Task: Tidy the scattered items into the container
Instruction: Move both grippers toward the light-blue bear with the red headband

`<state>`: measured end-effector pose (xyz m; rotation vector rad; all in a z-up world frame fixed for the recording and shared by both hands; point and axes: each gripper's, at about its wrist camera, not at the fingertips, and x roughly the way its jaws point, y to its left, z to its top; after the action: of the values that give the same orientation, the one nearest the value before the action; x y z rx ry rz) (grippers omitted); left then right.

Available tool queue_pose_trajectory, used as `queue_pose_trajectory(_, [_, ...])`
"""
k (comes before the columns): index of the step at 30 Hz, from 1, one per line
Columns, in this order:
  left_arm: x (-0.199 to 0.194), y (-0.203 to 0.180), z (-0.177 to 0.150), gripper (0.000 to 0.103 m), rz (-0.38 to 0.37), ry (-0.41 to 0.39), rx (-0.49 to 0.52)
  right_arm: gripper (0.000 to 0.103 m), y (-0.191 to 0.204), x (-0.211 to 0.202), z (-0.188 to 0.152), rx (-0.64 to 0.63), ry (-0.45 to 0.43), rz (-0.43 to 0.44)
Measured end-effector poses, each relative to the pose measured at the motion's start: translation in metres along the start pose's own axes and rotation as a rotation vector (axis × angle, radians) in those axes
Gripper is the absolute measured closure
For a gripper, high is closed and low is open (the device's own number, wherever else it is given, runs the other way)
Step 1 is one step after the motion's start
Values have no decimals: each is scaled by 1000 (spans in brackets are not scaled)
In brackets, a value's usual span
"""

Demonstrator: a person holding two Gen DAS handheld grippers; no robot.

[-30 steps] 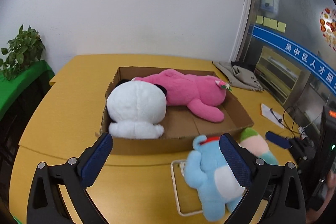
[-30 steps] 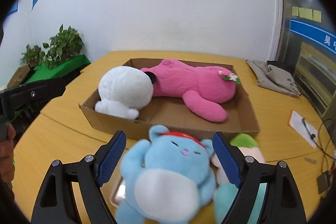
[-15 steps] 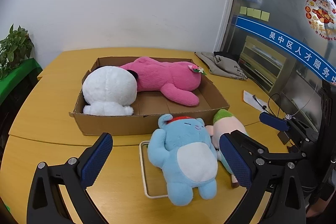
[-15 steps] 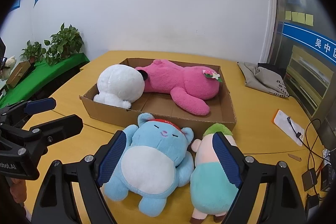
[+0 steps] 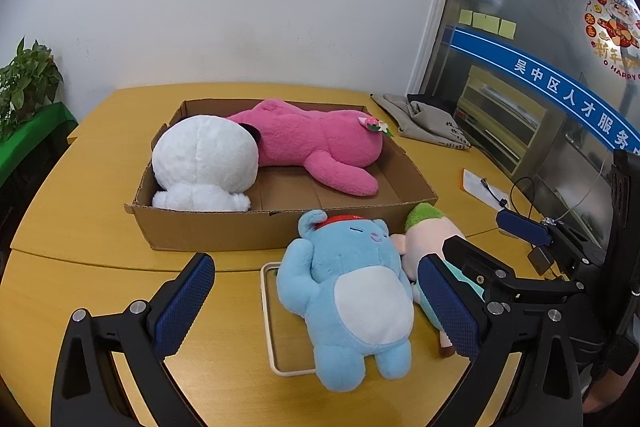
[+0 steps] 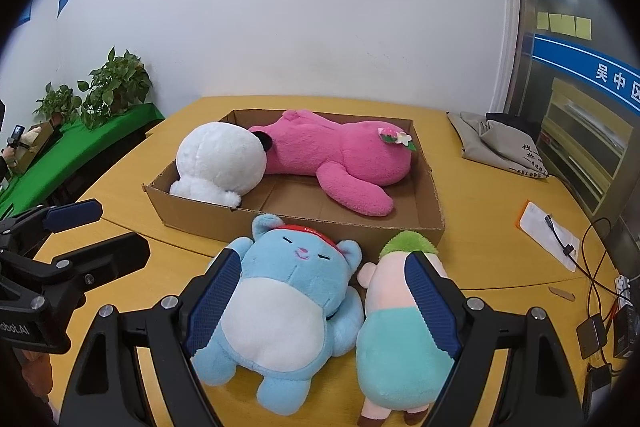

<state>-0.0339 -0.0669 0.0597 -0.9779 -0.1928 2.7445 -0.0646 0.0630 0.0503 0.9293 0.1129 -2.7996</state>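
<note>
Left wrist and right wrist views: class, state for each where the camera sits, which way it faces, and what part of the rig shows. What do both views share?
Left wrist: on the left gripper, facing the cardboard box; its open blue-padded fingers and the right gripper show.
Right wrist: on the right gripper, facing the box over the blue plush; its open fingers and the left gripper show.
Shared: box, pink plush, white plush, blue plush, green-haired plush.

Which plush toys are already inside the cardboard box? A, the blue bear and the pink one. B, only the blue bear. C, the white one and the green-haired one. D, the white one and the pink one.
D: the white plush and pink plush lie inside the cardboard box; the blue bear and green-haired plush lie on the table in front.
</note>
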Motion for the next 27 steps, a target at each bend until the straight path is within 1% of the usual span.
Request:
queue_pose_trajectory(8, [2,-4,-2,0,-11,4,16,19,-1,3,-1,5,3,-8])
queue_pose_trajectory(13, [5,-3,-4,0,-21,11,3,19,-3,5,-2,8,7,-13])
queue_pose_trajectory(27, [9,-11,-5,0,-12,21,32,19,-8,8,-6,17,16,-8])
